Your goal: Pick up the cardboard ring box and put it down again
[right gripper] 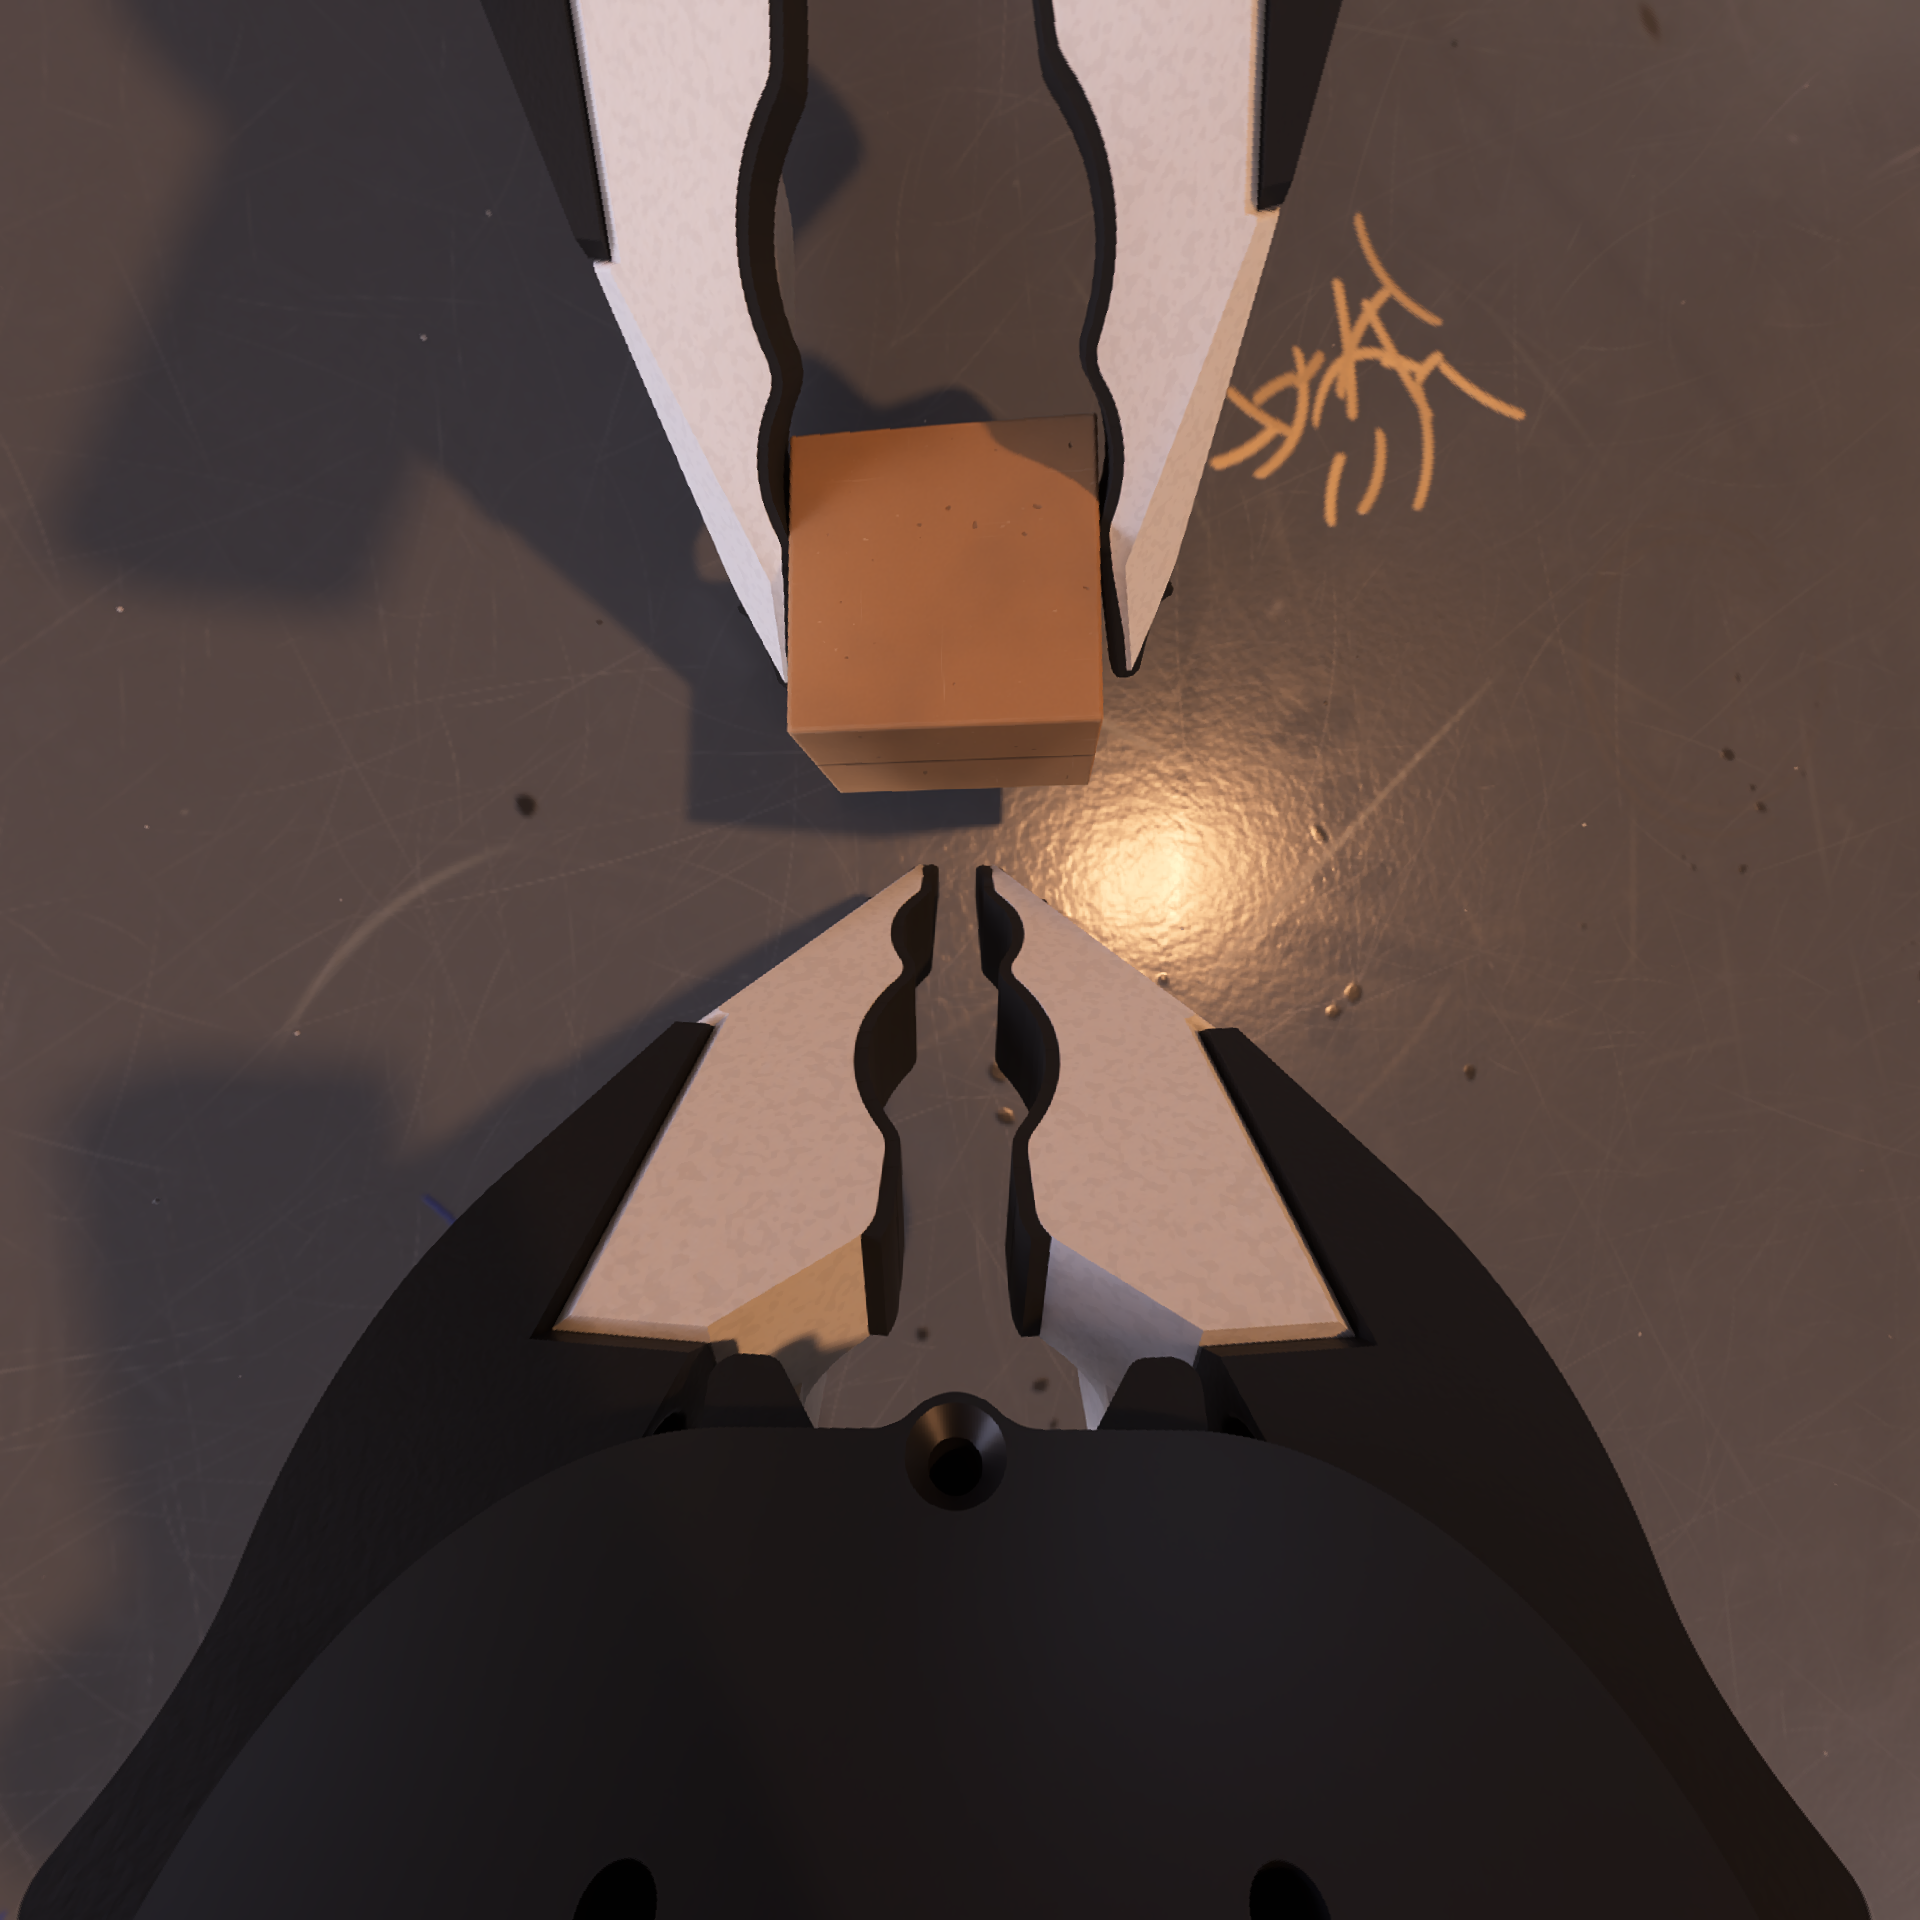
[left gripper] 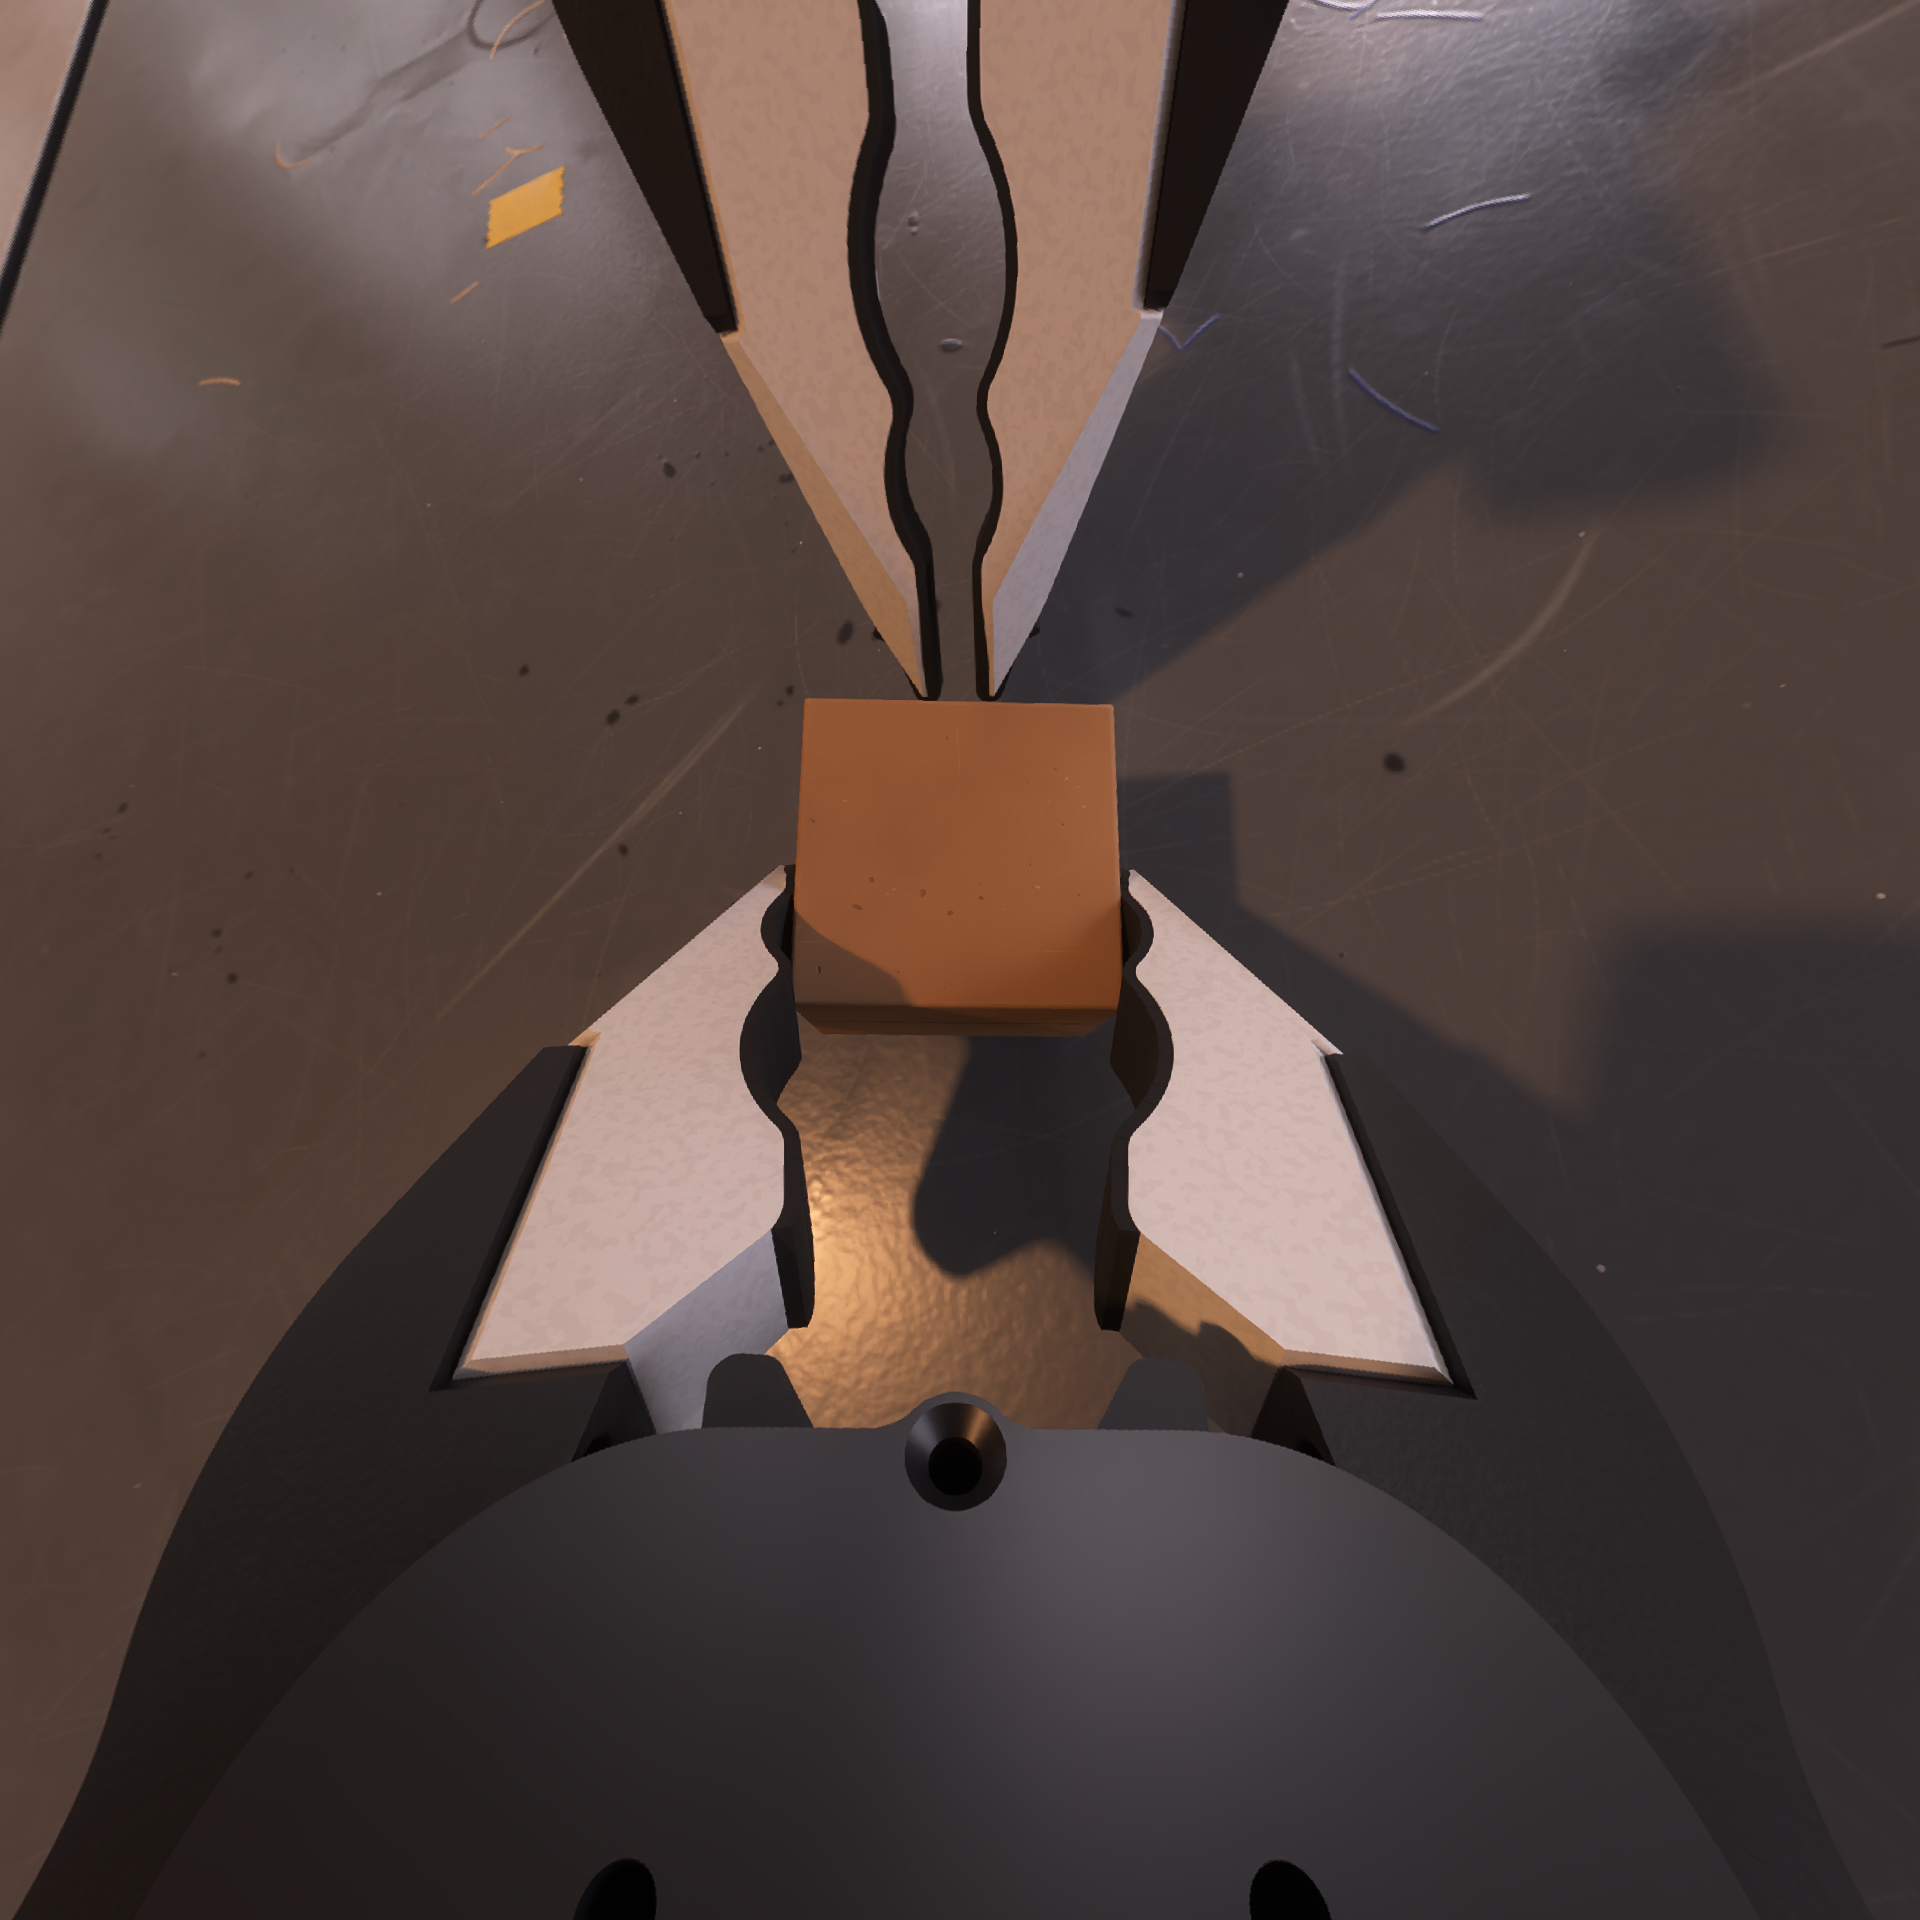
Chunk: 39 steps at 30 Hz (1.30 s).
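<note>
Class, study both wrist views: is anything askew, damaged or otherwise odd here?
Nothing odd about the cardboard ring box: square, closed, undented, gripped squarely by the left tool. The right tool is nearly closed, short of the box. The dark tabletop is merely scratched and speckled.

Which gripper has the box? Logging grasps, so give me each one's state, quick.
Left gripper: closed on the cardboard ring box, one finger on each side.
Right gripper: nearly closed, holding nothing, just short of the box.
</note>
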Motion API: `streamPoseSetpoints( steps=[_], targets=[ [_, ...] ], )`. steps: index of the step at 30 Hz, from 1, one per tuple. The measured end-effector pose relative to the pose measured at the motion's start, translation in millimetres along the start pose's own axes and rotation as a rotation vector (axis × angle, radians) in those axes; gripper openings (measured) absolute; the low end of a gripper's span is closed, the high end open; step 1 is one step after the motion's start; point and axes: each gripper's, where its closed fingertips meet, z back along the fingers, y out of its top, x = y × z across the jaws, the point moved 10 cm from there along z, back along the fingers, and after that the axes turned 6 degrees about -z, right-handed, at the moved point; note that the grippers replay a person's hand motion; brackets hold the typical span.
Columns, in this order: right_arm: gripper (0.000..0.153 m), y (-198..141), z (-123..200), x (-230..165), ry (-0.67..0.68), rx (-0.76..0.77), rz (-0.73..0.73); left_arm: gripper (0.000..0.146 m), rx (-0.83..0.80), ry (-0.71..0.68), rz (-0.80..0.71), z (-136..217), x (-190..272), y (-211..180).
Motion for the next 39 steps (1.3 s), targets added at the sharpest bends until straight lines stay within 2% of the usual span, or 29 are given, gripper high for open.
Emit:
streamPoseSetpoints(
  steps=[3, 9, 17, 24, 29, 34, 39],
  targets=[
    [0.001, -0.6, -3.0, 0.3, 0.006, -0.012, 0.004, 0.059, 0.004, -0.028, 0.039, -2.0, -1.1, -2.6],
    [0.000, -1.2, -5.7, 1.4, 0.046, -0.032, 0.008, 0.059, 0.014, -0.083, 0.113, -5.6, -3.3, -5.9],
    [0.000, -1.2, -4.5, -0.7, 0.038, -0.031, 0.060, 0.059, 0.018, -0.072, 0.098, -5.8, -1.6, -4.9],
    [0.000, -4.8, -3.1, 2.7, 0.062, 0.003, 0.025, 0.059, 0.024, -0.045, 0.073, -5.0, -0.7, -3.9],
    [0.000, -11.6, 2.1, 9.0, 0.096, 0.096, -0.023, 0.059, 0.069, 0.019, 0.002, 1.8, 0.0, 3.2],
    [0.000, -15.2, 8.8, 14.6, 0.162, 0.228, -0.042, 0.059, 0.198, 0.032, 0.028, 15.1, -3.6, 12.4],
    [0.000, -18.2, 7.6, 16.6, 0.197, 0.294, -0.048, 0.059, 0.213, 0.035, 0.025, 18.9, -3.8, 15.3]
  ],
)
